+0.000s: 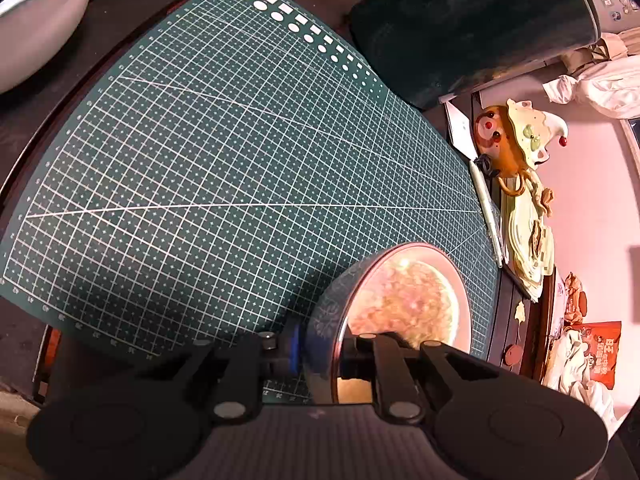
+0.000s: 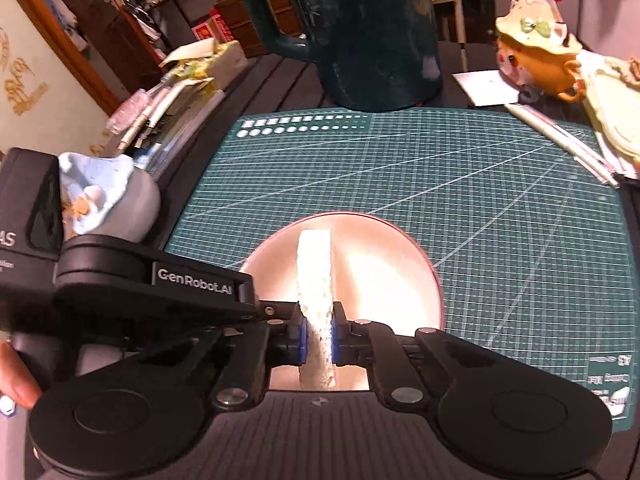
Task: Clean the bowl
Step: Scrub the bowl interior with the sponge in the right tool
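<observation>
Left claw [image 1: 320, 354] clamped on bowl [image 1: 404, 304] rim, near edge of green mat [image 1: 240, 180]. Right claw [image 2: 319, 336] pinching white sponge [image 2: 316, 276] over bowl.

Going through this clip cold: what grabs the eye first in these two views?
The pink-lined bowl on the near part of the green cutting mat, glaring under the light. The right gripper pinches a white sponge upright over it, while the left gripper clamps the bowl's rim. A dark green jug looms behind.
</observation>
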